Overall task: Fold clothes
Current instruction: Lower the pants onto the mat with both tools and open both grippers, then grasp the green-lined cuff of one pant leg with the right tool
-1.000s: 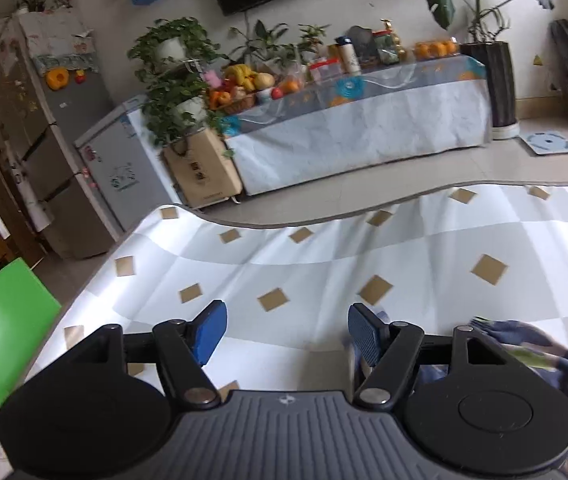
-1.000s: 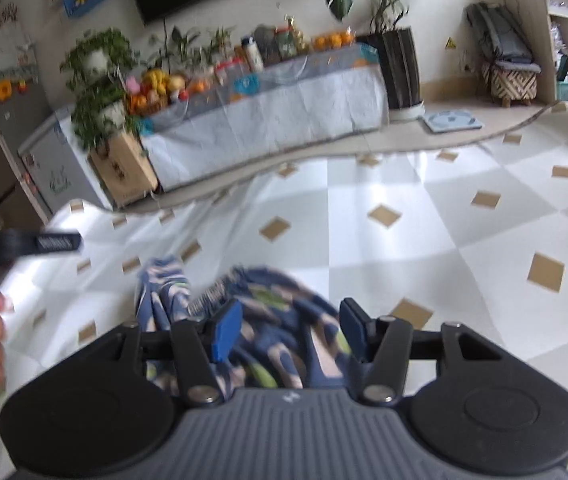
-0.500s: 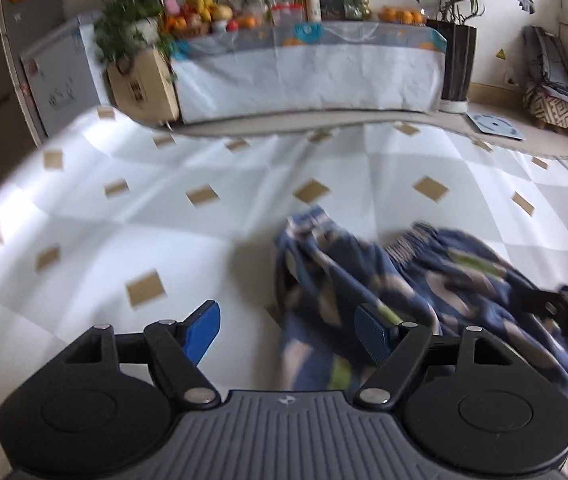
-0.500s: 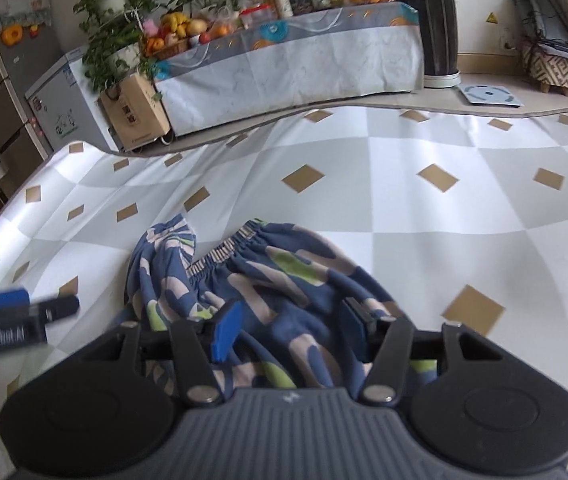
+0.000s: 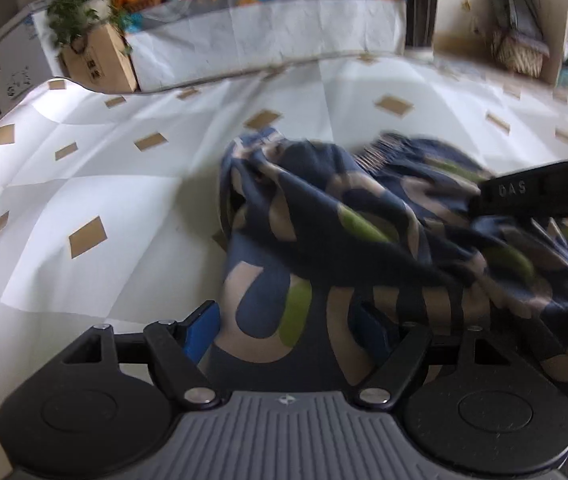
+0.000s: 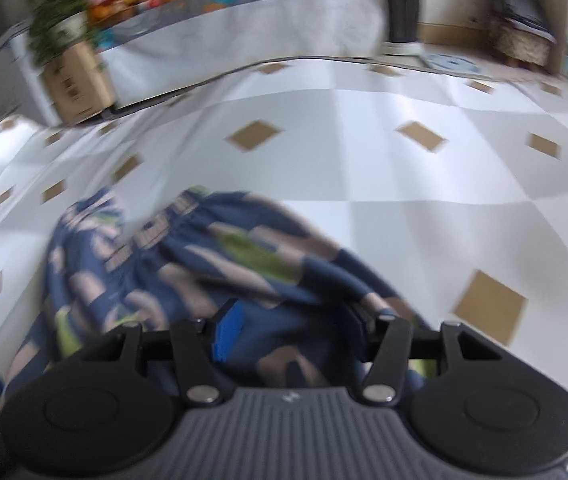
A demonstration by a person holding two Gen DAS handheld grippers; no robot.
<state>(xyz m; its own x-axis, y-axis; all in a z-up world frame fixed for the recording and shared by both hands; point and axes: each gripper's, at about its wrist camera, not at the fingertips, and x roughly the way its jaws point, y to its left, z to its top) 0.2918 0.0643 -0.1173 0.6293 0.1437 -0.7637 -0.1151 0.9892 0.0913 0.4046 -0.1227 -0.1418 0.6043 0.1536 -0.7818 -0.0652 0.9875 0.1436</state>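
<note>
- Both grippers have dropped toward the crumpled navy garment with beige and green blotches (image 5: 324, 216), which a second ago lay farther ahead of the right gripper and only at the edge of the left wrist view; now it fills the lower middle of both views.
- That garment lies bunched on the white and grey checked cloth with tan diamonds (image 5: 84, 168), its striped gathered waistband (image 6: 152, 232) toward the far side.
- Left gripper (image 5: 284, 328): jaws spread wide over the near left part of the garment. The left blue pad (image 5: 202, 328) is at the fabric's edge with cloth beside it; fabric lies between the fingers, and the pads do not press on it.
- Right gripper (image 6: 292, 328): jaws closing, with navy fabric bunched between them. The left blue pad (image 6: 228, 332) shows; the other is mostly buried in folds, so whether they already pinch the cloth cannot be told.
- In the left wrist view the right gripper's black body (image 5: 540, 196) sits over the garment's right side.
- Beyond the cloth stands a long table draped in pale fabric (image 5: 268, 44), blurred.
</note>
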